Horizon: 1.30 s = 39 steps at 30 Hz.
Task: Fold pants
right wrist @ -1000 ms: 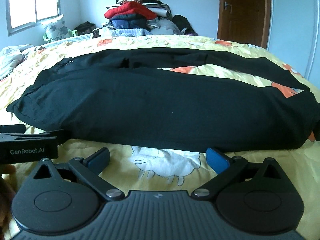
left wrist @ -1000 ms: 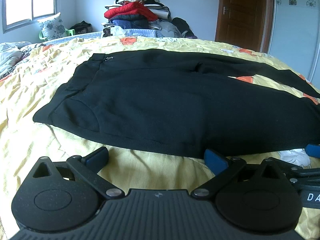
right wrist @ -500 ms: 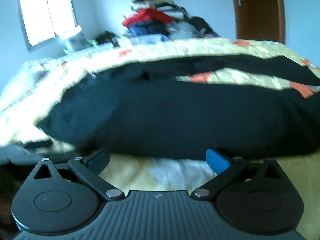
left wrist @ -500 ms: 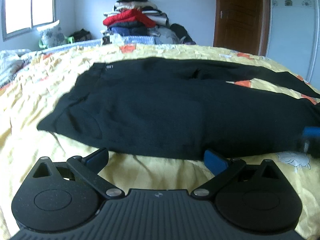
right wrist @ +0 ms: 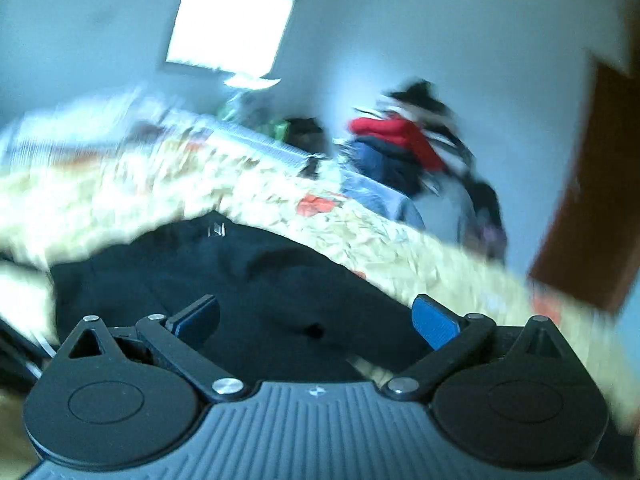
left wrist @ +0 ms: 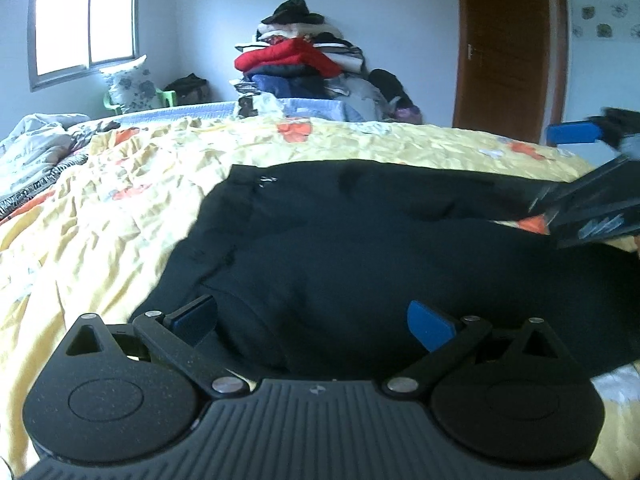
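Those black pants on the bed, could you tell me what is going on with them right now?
A person is working to fold the black fabric pants spread flat on the yellow patterned bedspread, using a handheld gripper in each hand. The left gripper is open, low over the waist end of the pants, gripping nothing. The right gripper is also open and empty; its view is blurred and tilted. No fold has been made yet.

Pants lie on the bed; clothes pile behind it, door right, window left.
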Available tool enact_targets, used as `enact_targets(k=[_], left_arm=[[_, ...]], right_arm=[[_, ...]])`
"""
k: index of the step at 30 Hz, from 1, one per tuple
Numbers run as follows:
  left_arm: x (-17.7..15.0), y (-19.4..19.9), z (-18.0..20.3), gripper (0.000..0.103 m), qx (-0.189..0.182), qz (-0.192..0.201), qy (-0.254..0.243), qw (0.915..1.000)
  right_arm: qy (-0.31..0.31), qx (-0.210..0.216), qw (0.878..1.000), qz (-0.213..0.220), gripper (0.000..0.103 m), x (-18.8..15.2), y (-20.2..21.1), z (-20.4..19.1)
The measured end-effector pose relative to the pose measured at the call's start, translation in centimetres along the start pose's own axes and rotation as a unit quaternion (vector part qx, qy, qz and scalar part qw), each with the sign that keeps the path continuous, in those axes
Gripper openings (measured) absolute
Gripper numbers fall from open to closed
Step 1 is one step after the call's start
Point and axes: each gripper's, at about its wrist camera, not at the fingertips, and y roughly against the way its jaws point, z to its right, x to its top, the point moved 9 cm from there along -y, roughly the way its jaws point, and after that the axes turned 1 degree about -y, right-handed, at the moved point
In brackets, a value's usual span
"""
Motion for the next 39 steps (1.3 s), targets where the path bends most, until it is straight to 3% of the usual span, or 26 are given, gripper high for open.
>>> enact_targets(k=[3,7,11,17,21,25,27,29,32,35,39], left_arm=[[0.9,-0.9,-1.1,0.103,0.011,0.000,0.008,0.9999],[1.7,-2.0,-1.8,0.103,0.025,0.000,0.016,0.9996],[1.9,-2.9,-1.9,0.103,0.023,-0.008,0.015,0.9996],[2.4,-4.2,-1.8,0.103,0.029,-0.013,-0.008,0.9995],[2.9,-5.5,-1.9,0.103,0.029,-0.023,-0.009,0.9993],[4.1,-7.6,-2.5,0.103,0.015,-0.038,0.006,0.9992],[4.9,-8.8,-2.9,0.103,-0.001,-0.052,0.028,0.9982],[5.8,-10.1,-3.6,0.103,-0.020,-0.065,0.060,0.9959],[7.5,-12.4,-5.1,0.102,-0.035,-0.084,0.126,0.9878],[9.2,-14.9,-6.4,0.101,-0.065,-0.104,0.197,0.9727],[11.7,-17.6,-7.5,0.102,-0.118,-0.115,0.294,0.9415]], right_arm=[[0.031,0.024,0.999,-0.012,0.103,1.3,-4.3,0.7],[-0.036,0.058,0.995,-0.066,0.103,3.0,-10.9,3.6],[-0.116,0.140,0.980,-0.087,0.103,3.3,-16.6,5.5],[-0.122,0.176,0.969,-0.125,0.101,2.9,-23.3,5.9],[-0.090,0.212,0.962,-0.144,0.077,2.4,-26.1,5.2],[-0.097,0.257,0.949,-0.152,0.059,2.2,-27.0,4.8],[-0.096,0.265,0.948,-0.145,0.026,2.3,-26.5,4.9],[-0.069,0.256,0.955,-0.130,0.013,2.5,-25.6,4.6],[-0.003,0.235,0.967,-0.097,0.010,2.8,-23.0,3.4],[0.079,0.207,0.974,-0.054,0.010,3.3,-19.3,1.5],[0.177,0.186,0.966,-0.008,0.009,3.1,-14.8,-1.3]])
